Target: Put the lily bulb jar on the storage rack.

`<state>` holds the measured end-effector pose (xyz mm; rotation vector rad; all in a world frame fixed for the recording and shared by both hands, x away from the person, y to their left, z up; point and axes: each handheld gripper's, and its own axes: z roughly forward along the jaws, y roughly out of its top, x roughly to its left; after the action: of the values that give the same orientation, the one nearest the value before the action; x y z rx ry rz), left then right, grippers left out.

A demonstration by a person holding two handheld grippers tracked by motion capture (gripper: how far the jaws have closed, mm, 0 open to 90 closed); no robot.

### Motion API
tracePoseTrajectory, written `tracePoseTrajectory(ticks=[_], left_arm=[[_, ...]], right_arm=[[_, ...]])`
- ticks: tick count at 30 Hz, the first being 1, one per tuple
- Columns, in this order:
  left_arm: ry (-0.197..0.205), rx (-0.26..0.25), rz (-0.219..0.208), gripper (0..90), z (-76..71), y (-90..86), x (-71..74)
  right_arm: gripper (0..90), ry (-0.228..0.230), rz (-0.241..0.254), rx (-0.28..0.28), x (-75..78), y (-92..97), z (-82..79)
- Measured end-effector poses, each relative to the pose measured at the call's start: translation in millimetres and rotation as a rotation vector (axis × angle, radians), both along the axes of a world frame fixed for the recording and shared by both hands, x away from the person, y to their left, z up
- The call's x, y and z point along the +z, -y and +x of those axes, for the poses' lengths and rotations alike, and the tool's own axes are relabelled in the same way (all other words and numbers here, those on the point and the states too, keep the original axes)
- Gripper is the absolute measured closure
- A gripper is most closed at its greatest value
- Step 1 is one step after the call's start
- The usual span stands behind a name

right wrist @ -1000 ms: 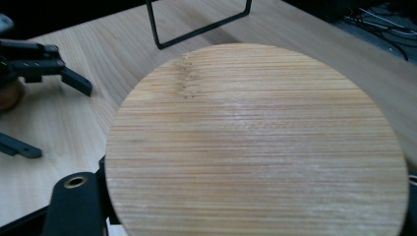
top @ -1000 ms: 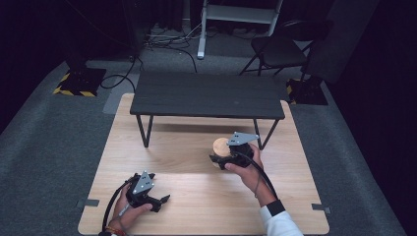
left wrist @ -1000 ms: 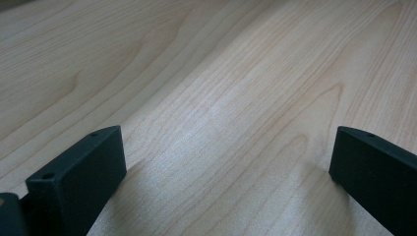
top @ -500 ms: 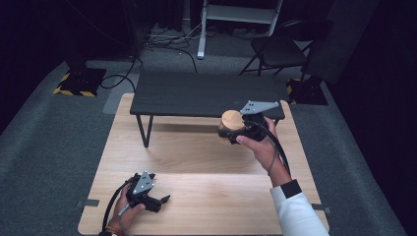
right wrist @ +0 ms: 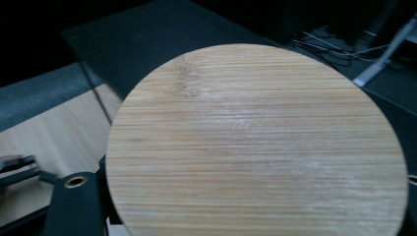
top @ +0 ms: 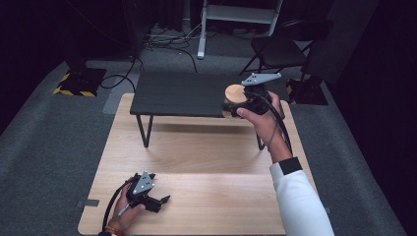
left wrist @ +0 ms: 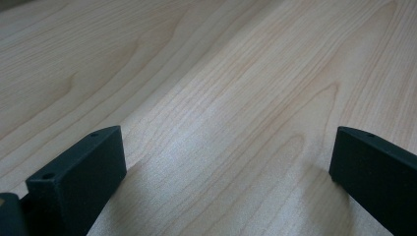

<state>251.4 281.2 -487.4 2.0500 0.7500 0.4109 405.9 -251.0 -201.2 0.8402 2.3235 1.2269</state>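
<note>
Right gripper (top: 235, 103) jaws clamped on round bamboo lid (top: 236, 93) above dark bench (top: 182, 93); left gripper (top: 158, 200) jaws apart on desk (top: 206, 157).

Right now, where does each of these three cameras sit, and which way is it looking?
High view: above the person's side, looking forward and down on the wooden table and small black table; both forearms and both tongs, left and right, show.
Left gripper view: rides the left tongs, looking along two wide-apart black jaws at bare wood.
Right gripper view: rides the right tongs, facing the round wooden disc it carries.
Shared: the disc and black table show in the high and right gripper views.
</note>
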Motion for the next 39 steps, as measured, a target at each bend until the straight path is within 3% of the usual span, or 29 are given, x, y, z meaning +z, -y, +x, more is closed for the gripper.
tracePoseTrajectory(ticks=[6,14,21,30,33,37,39], left_arm=[[0.000,-0.001,0.000,0.5,0.1,-0.1,0.1],[-0.001,-0.006,-0.001,0.5,0.5,-0.4,0.0],[0.000,-0.008,0.000,0.5,0.8,-0.6,0.0],[0.000,-0.011,0.001,0.5,1.0,-0.8,0.1],[0.000,-0.011,0.001,0.5,1.0,-0.8,0.1],[0.000,-0.011,0.001,0.5,1.0,-0.8,0.1],[0.000,-0.011,0.001,0.5,1.1,-0.8,0.2]], right_arm=[[24.7,-0.020,-0.021,-0.095,1.5,-9.8,17.3],[24.7,-0.040,0.012,-0.150,-12.7,-12.7,33.7],[24.6,-0.052,0.009,-0.174,-21.3,-16.5,43.9],[24.0,-0.033,0.067,-0.184,-33.5,-9.9,43.1],[15.7,-0.027,0.103,-0.184,-38.6,-6.0,42.2],[12.9,-0.013,0.122,-0.174,-40.2,-3.2,40.4],[9.4,0.022,0.123,-0.183,-37.6,-2.0,34.4]])
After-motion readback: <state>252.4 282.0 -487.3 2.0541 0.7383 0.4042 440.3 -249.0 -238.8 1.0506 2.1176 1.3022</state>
